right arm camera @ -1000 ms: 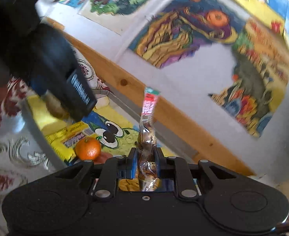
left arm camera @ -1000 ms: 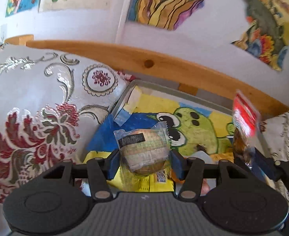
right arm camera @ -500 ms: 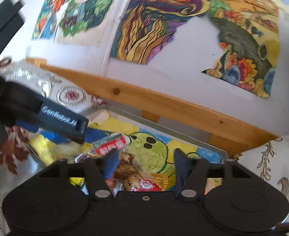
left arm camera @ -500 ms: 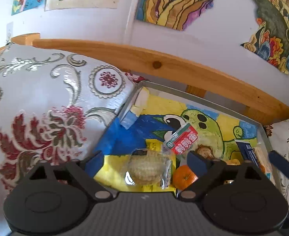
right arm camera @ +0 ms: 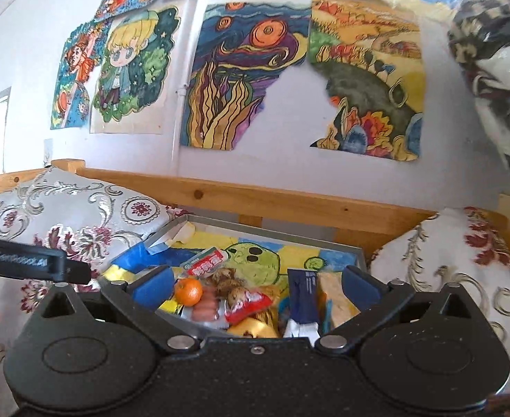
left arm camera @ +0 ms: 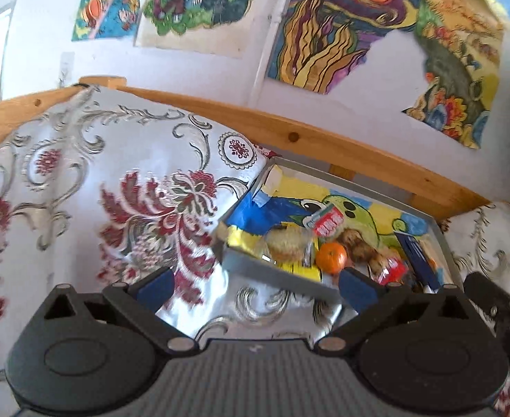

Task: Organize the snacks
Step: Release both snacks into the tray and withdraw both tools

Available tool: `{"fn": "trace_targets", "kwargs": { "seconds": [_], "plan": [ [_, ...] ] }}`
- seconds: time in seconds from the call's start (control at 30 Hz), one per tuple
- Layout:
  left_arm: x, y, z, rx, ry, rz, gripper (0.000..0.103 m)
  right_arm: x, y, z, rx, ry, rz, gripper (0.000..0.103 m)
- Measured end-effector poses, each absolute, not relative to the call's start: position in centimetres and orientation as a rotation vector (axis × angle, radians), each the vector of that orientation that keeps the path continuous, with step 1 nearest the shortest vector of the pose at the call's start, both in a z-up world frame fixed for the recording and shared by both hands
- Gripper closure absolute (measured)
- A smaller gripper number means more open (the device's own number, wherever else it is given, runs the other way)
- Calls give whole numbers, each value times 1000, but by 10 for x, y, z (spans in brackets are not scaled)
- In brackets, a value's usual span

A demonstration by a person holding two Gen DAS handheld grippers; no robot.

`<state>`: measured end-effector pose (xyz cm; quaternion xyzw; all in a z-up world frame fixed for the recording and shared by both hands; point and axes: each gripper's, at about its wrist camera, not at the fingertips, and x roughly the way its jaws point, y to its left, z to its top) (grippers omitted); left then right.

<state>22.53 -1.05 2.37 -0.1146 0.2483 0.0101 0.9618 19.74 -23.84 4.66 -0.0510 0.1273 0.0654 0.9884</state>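
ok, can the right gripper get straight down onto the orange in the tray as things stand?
Probably yes. The right gripper is open and empty, and the orange lies on top of the other snacks in the tray with nothing over it. The left gripper sits off to the side, beyond the tray rim.

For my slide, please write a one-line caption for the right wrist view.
Open right gripper above a tray holding an orange, sausages and packets.
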Motion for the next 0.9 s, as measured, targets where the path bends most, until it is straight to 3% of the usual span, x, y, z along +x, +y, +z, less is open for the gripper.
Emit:
{"fn": "trace_targets", "kwargs": {
  "seconds": [0.5,0.9],
  "plan": [
    [101,-1,2,-122,478,90,0,91,-249,37,15,419,130,1],
    [69,8,-9,-125,504,71,0,54,-239,26,-7,470,131,1]
  ]
}}
